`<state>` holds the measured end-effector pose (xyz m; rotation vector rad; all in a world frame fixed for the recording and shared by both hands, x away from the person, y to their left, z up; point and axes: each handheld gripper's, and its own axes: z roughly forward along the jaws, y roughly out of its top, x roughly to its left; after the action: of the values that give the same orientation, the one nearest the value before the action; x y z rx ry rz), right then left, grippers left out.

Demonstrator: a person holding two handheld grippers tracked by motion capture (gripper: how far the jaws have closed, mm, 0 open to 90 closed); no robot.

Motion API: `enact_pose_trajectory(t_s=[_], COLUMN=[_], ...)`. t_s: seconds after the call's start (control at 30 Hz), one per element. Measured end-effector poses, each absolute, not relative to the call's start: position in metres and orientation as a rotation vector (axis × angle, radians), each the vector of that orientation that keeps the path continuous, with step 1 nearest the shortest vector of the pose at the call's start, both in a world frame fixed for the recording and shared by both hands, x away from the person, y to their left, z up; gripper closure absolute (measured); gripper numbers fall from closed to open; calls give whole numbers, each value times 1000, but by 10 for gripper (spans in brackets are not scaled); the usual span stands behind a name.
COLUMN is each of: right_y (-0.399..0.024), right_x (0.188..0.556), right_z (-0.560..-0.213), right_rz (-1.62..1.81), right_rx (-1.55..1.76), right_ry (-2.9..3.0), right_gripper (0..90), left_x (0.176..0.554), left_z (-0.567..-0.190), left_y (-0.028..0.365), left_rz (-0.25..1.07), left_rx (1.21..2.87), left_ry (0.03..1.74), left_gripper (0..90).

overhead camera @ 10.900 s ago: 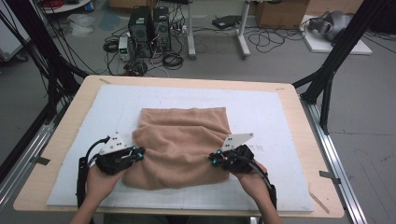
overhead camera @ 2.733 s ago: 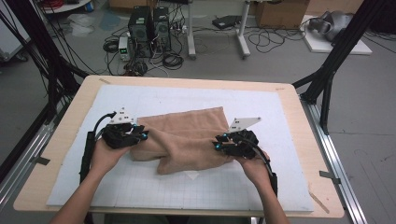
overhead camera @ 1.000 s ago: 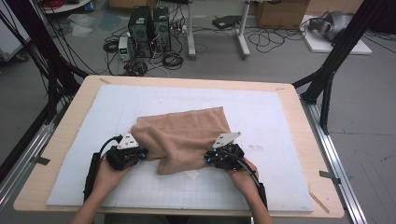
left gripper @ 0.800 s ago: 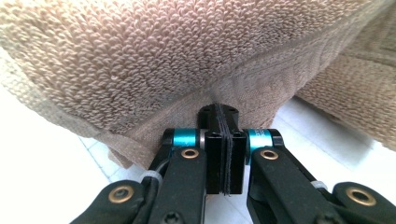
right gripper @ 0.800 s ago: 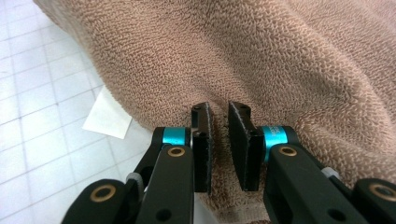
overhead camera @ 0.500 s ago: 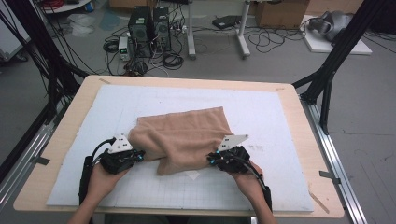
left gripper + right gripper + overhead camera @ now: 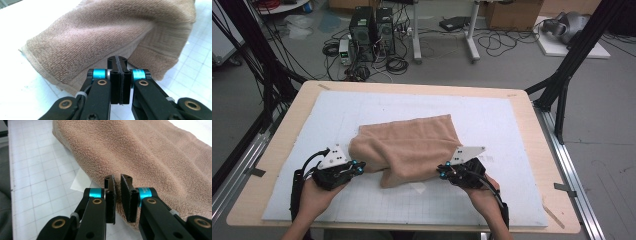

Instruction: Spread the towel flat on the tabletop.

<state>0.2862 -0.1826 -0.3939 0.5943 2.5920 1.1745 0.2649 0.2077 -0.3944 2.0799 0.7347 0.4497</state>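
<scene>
Brown towel (image 7: 412, 145) lies bunched mid-mat on white gridded mat (image 7: 512, 125) over wooden table (image 7: 532, 107). Left gripper (image 7: 357, 165) jaws together, empty; right gripper (image 7: 443, 172) jaws nearly together, just been closing, towel edge between. Computer towers (image 7: 372, 25), cables on far floor.

— How are the grippers built?
— Each black left gripper (image 7: 358, 166) and right gripper (image 7: 443, 172) is fitted with blue collars, brass-ringed screws and a grey three-cornered plate.
— And cables?
— Black ones are trailed along the forearms.
</scene>
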Motion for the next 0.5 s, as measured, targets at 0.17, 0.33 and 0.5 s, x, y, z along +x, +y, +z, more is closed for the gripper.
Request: enact_pose_trajectory(t_s=[0.17,0.33,0.5], right_y=[-183,-185,-188], right_x=[280,273,276], right_z=[-388,-381,-383], right_rz=[1187,1205,1188], right_rx=[572,559,577], right_ry=[2583,2570,2577], right_gripper=[832,834,834], left_x=[254,247,254], left_z=[-387,-382,-383], left_y=[208,212,214], left_rz=[457,462,460], left_rx=[2072,2068,2057], left_ry=[716,708,732], left_gripper=[896,896,896])
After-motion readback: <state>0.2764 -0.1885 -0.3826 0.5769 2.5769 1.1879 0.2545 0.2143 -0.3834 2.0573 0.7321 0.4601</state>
